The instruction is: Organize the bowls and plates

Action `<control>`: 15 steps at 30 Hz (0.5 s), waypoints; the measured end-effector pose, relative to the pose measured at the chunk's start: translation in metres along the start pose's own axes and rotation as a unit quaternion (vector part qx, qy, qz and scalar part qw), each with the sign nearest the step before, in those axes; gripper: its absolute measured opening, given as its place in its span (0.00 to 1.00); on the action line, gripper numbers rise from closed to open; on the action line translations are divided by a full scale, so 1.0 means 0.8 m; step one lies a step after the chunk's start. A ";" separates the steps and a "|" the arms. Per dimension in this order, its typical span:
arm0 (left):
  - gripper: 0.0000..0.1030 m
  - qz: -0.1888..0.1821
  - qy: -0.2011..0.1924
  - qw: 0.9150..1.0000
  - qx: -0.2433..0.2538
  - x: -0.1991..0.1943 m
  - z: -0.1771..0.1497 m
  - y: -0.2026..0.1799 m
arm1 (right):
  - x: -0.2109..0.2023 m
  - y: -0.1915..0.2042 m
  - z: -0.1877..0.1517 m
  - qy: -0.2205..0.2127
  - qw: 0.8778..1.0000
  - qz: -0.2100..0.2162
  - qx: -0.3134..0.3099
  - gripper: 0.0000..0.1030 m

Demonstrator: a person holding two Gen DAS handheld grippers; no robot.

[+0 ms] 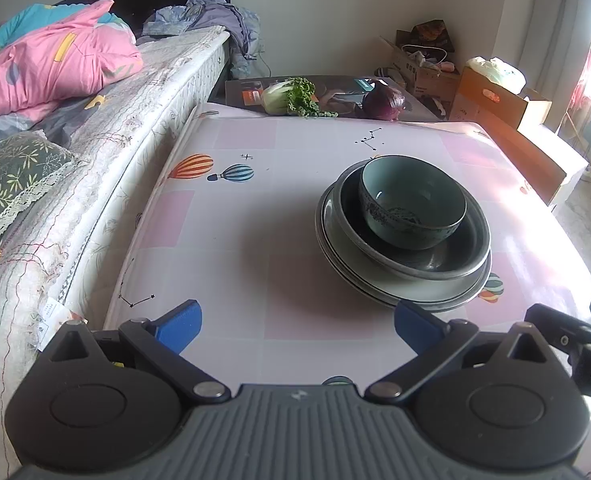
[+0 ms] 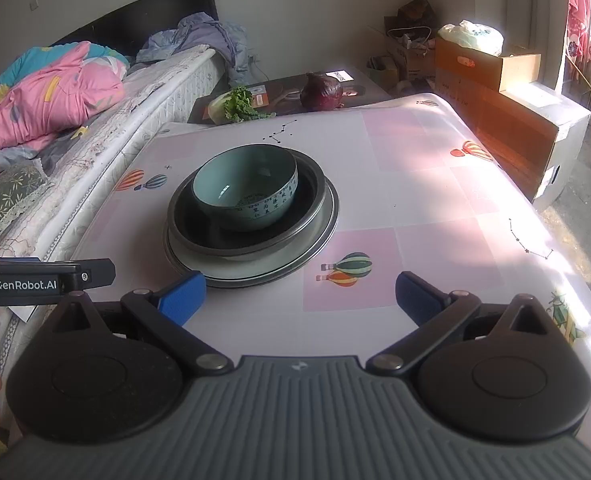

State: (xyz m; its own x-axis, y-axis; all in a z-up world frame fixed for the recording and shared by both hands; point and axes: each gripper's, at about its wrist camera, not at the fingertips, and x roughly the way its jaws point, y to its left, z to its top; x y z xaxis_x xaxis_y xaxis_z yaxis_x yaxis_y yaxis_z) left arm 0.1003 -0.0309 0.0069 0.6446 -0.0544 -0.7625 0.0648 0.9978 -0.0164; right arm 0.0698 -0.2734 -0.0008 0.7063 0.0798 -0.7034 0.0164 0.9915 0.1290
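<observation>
A small teal bowl [image 1: 412, 200] [image 2: 247, 188] sits inside a wider dark grey bowl [image 1: 447, 256] [image 2: 315, 208], and both rest on a stack of grey plates [image 1: 415, 292] [image 2: 255, 270] on the table. My left gripper [image 1: 297, 320] is open and empty, low over the tablecloth, near and to the left of the stack. My right gripper [image 2: 301, 294] is open and empty too, just in front of the stack, its left blue fingertip [image 2: 183, 294] close to the plate rim.
The table [image 1: 235, 220] [image 2: 435, 184] has a pink-and-white balloon cloth. A cabbage [image 1: 291, 96] [image 2: 235, 106] and a red onion [image 1: 383, 102] [image 2: 321, 92] lie at its far edge. A bed [image 1: 75, 120] runs along the left; cardboard boxes [image 2: 495, 92] stand at right.
</observation>
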 end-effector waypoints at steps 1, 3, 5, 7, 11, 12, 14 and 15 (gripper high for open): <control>1.00 -0.001 0.000 1.000 0.000 0.000 0.000 0.000 | 0.000 0.000 0.000 0.000 1.000 0.000 0.000 0.99; 1.00 -0.001 0.001 1.000 0.000 0.000 0.000 0.000 | 0.000 -0.001 0.000 0.001 1.000 -0.001 0.001 0.99; 1.00 -0.001 0.001 1.000 0.001 0.000 0.000 0.000 | 0.000 -0.002 -0.001 0.002 1.000 0.000 0.001 0.99; 1.00 -0.001 0.002 1.000 0.001 0.000 0.000 0.000 | 0.001 -0.001 -0.002 0.003 1.000 -0.001 0.001 0.99; 1.00 -0.002 0.003 1.000 0.001 0.000 -0.001 0.000 | 0.001 -0.002 -0.003 0.005 1.000 -0.001 0.001 0.99; 1.00 -0.002 0.003 1.000 0.001 0.000 -0.001 -0.001 | 0.002 -0.002 -0.003 0.004 1.000 -0.001 0.001 0.99; 1.00 -0.002 0.004 1.000 0.002 0.000 -0.002 -0.002 | 0.002 -0.002 -0.003 0.005 1.000 -0.001 0.001 0.99; 1.00 -0.003 0.004 1.000 0.002 0.001 -0.002 -0.002 | 0.002 -0.002 -0.003 0.005 1.000 -0.001 0.001 0.99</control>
State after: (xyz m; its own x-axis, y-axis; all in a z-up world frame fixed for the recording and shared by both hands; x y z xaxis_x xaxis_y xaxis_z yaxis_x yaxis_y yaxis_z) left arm 0.0994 -0.0322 0.0057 0.6378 -0.0593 -0.7679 0.0715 0.9973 -0.0176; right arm 0.0691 -0.2745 -0.0034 0.6995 0.0790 -0.7103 0.0194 0.9914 0.1293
